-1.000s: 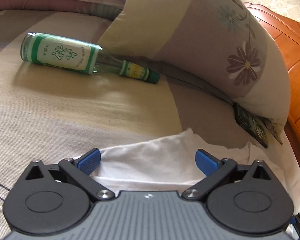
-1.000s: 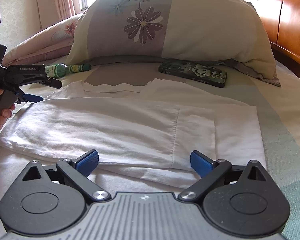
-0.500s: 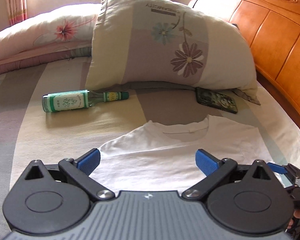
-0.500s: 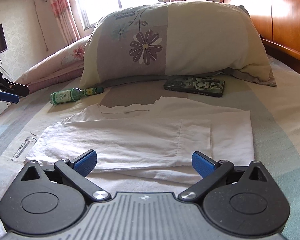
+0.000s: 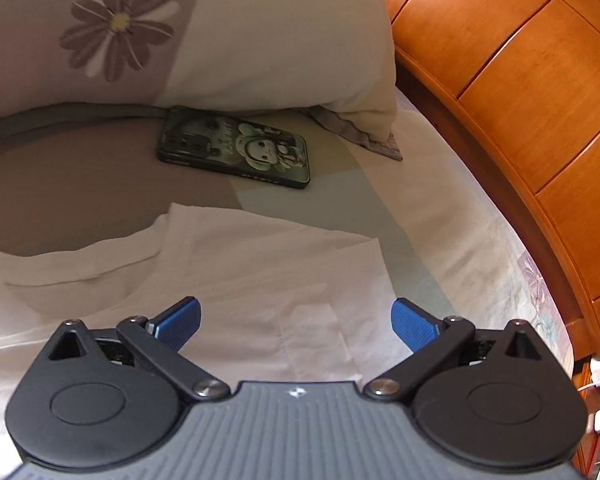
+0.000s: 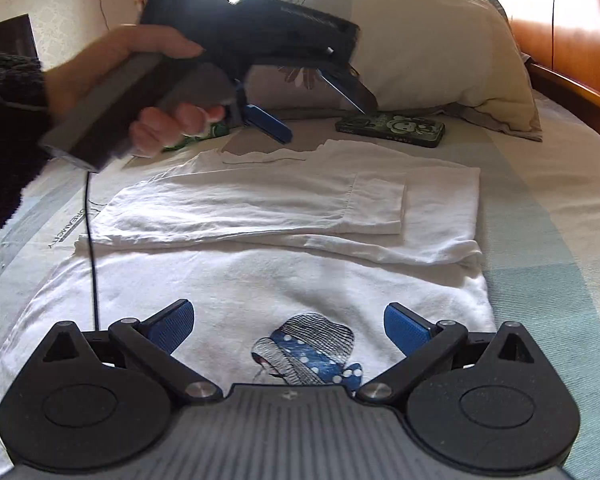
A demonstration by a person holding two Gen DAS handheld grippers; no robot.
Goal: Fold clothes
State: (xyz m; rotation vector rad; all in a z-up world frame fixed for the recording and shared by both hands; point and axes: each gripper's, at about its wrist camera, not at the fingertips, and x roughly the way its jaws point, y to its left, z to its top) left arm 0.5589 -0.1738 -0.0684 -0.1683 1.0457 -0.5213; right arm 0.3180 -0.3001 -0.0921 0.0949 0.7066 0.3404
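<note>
— Swung across since a second ago, the left gripper (image 6: 312,100) is now held above the collar end of the white T-shirt (image 6: 284,280), no longer aimed at the green bottle.

— Where is the shirt laid?

— Flat on the bed sheet (image 6: 560,208), sleeves folded in, print side up. Both claws are spread, nothing pinched; the right gripper (image 6: 288,326) is poised low over the hem.

— Risks?

— The phone (image 5: 234,148) lies just beyond the collar, under the pillow (image 5: 260,32). It could be snagged if the grab overshoots, or only one layer might be caught.
</note>
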